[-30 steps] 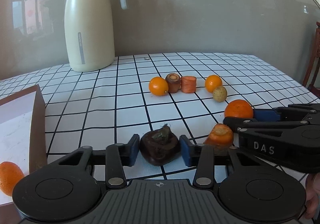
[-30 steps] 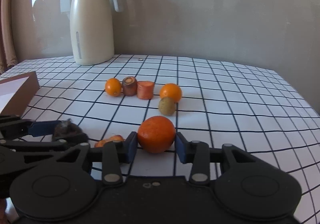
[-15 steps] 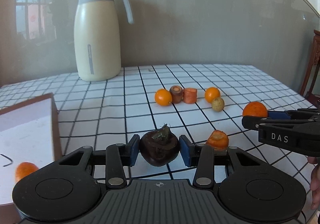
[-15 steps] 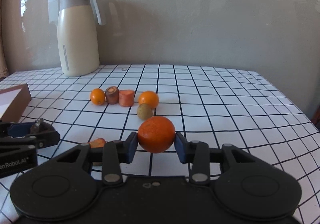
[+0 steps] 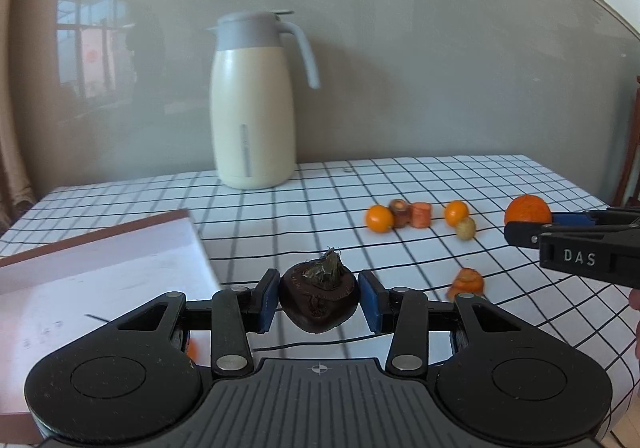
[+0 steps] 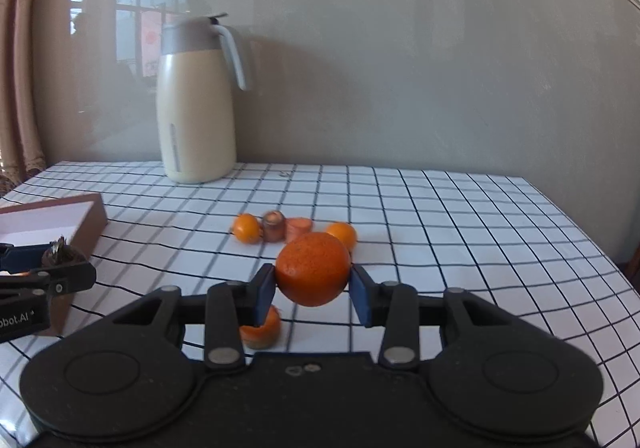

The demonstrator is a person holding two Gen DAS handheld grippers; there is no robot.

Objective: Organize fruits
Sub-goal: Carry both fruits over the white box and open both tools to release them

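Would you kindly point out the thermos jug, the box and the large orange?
thermos jug (image 5: 253, 120), left wrist view, cream body.
box (image 6: 93, 217), right wrist view, brown side wall.
large orange (image 6: 313, 268), right wrist view, front of peel.

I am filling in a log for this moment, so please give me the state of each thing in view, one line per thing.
Left tool: shut on the dark brown water chestnut, held off the table.
Right tool: shut on the big round orange, held off the table.
Brown box with white inside: open on top.
Cream thermos jug with grey lid: upright, lid closed.
Cut carrot piece: lies on the checked tablecloth.
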